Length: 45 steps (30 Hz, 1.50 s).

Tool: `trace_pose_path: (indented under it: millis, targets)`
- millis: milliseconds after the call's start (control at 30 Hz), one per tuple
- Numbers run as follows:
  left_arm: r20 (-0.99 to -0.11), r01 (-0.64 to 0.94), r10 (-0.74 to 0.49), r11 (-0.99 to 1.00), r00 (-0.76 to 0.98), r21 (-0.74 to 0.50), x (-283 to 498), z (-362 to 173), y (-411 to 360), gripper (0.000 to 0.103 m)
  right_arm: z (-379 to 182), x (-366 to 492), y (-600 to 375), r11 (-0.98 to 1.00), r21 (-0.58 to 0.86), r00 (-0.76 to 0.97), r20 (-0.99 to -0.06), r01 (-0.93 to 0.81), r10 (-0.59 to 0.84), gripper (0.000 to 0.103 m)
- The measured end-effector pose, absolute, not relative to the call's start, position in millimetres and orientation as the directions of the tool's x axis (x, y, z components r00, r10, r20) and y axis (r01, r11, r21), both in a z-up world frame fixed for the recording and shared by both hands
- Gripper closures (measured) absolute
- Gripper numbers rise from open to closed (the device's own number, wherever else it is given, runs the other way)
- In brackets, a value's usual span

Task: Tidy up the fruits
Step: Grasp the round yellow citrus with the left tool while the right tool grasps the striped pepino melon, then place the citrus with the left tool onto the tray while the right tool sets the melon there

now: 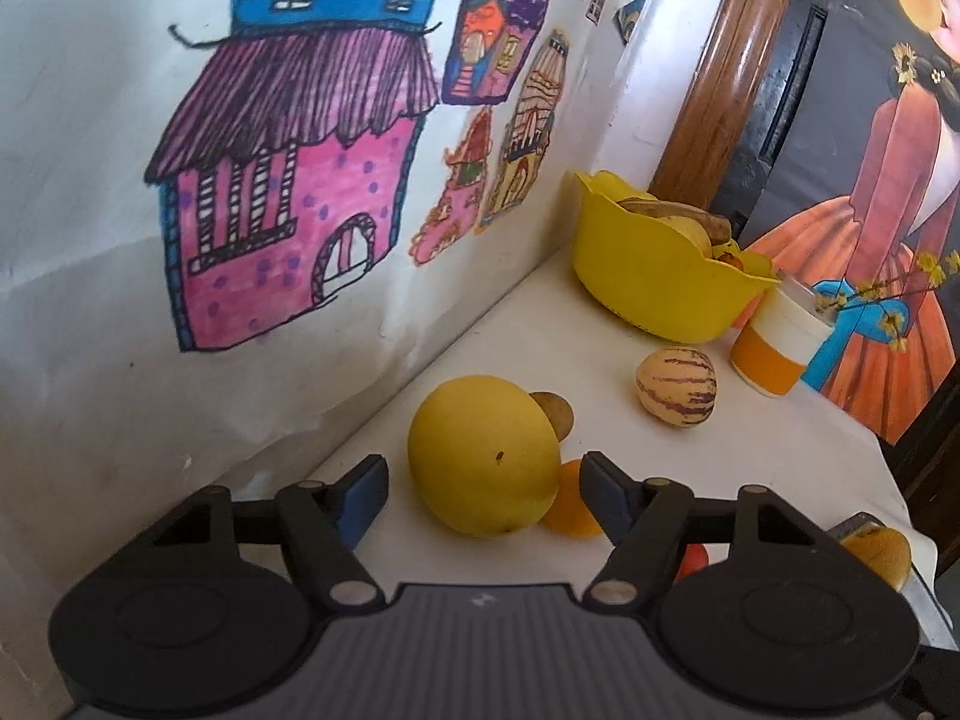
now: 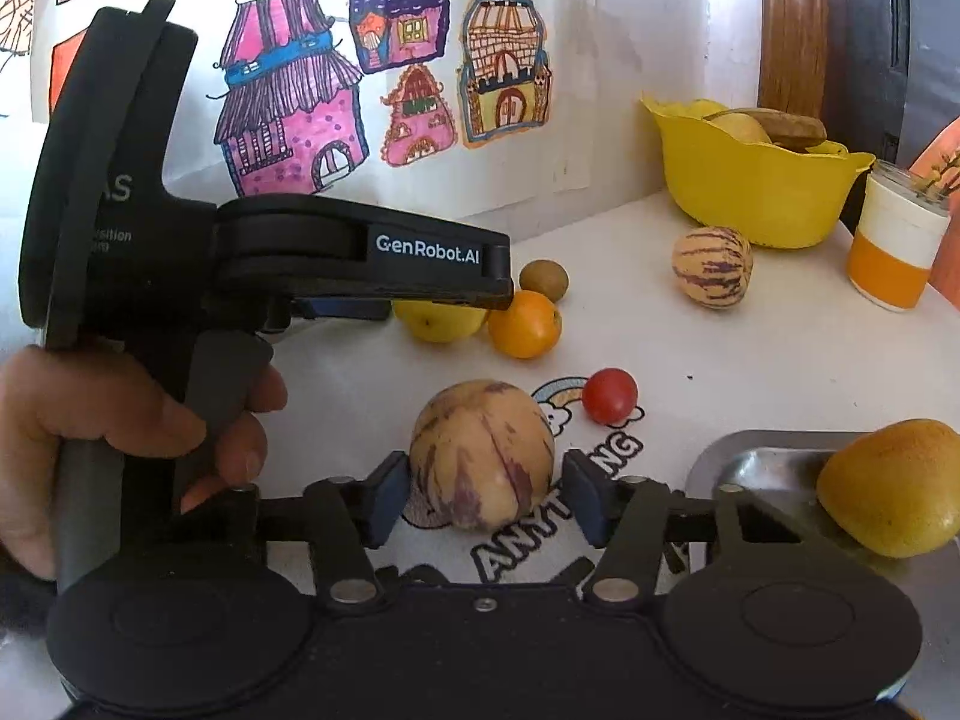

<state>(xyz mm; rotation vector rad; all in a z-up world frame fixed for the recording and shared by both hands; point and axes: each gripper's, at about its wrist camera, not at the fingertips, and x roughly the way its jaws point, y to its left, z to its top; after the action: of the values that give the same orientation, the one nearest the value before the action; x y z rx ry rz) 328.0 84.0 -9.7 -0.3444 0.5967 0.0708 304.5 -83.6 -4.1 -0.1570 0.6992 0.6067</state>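
Note:
My left gripper (image 1: 483, 495) is open, its fingers either side of a large yellow fruit (image 1: 485, 456) on the white table; gaps show at both pads. An orange (image 1: 573, 507) and a brown kiwi (image 1: 555, 411) lie behind it. My right gripper (image 2: 483, 495) is open around a striped pepino melon (image 2: 483, 453), the left pad close to touching, the right pad apart. A second striped melon (image 2: 713, 265) lies near the yellow bowl (image 2: 750, 192), which holds several fruits. A cherry tomato (image 2: 609, 395) sits mid-table. The left gripper also shows in the right wrist view (image 2: 444, 294) over the yellow fruit.
A metal tray (image 2: 768, 462) at the front right holds an orange-yellow fruit (image 2: 894, 486). An orange-and-white cup (image 2: 894, 240) stands right of the bowl. A wall with children's drawings (image 2: 288, 108) bounds the table's far side. A poster (image 1: 882, 240) stands at the right.

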Motion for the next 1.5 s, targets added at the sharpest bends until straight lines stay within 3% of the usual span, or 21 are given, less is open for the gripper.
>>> trace_pose_path:
  millis: [300, 433, 1100, 1500]
  targets:
    - [-0.551, -0.158, -0.031, 0.943, 0.834, -0.292, 334.5, -11.8, 80.6, 0.025, -6.6, 305.9, -83.1, 0.817, 0.076, 0.609, -0.628, -0.571, 0.484, 0.050]
    - [-0.549, -0.172, -0.030, 0.934, 0.836, -0.313, 334.3, -10.9, 82.0, 0.044, -7.7, 306.7, -85.9, 0.816, 0.098, 0.609, -0.616, -0.570, 0.500, 0.051]
    - [-0.543, -0.107, -0.115, 0.927, 0.832, -0.360, 283.4, 9.3, 64.4, 0.044, 12.6, 267.5, -129.5, 0.806, 0.193, 0.622, -0.545, -0.559, 0.562, 0.051]
    - [-0.525, 0.007, -0.227, 0.922, 0.820, -0.387, 284.0, 18.5, -2.9, 0.044, 36.2, 253.2, -215.8, 0.891, 0.196, 0.748, -0.487, -0.409, 0.450, 0.051]
